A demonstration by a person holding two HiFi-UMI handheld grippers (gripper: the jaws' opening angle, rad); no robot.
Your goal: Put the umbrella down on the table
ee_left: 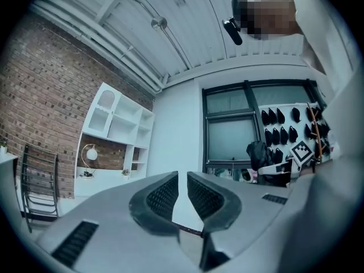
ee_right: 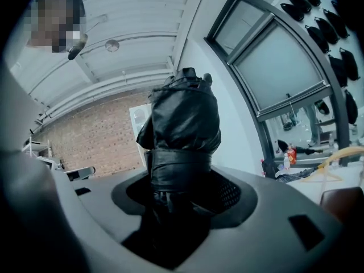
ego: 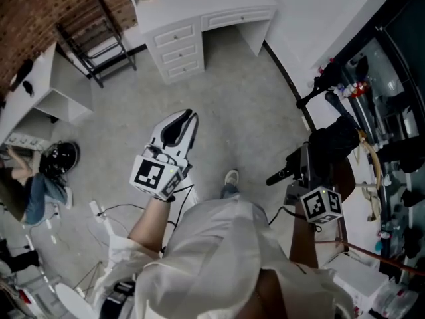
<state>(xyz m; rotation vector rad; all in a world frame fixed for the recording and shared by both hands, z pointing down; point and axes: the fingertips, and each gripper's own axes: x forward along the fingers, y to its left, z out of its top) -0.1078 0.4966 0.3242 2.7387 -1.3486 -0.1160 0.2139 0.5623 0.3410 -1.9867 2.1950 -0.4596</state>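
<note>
Grey concrete floor fills the middle of the head view, and the long white table (ego: 357,231) crowded with small things runs down its right edge. Across the floor from that table stand a white desk with three drawers (ego: 199,25) and a black folding chair (ego: 99,38) against a red brick wall (ego: 46,12).

A person in a white shirt (ego: 219,258) has both bare forearms stretched forward.

The right gripper (ego: 317,157), the one nearer the table, points about level. Its marker cube faces up towards the head camera. In the right gripper view this gripper (ee_right: 182,181) is clamped on the folded black fabric umbrella (ee_right: 185,112). The jaws press the bundle just below its wrap strap, and the gathered canopy stands out beyond the tips. From above, the umbrella (ego: 339,138) is carried in the air close to the table's near edge and does not lie on the tabletop.

The left gripper (ego: 182,119) is well apart from the table, out over bare floor, and also points level and forward. In the left gripper view its jaws (ee_left: 181,176) are drawn together down to a thin slit, and nothing is between the ribbed black pads (ee_left: 165,195).
</note>
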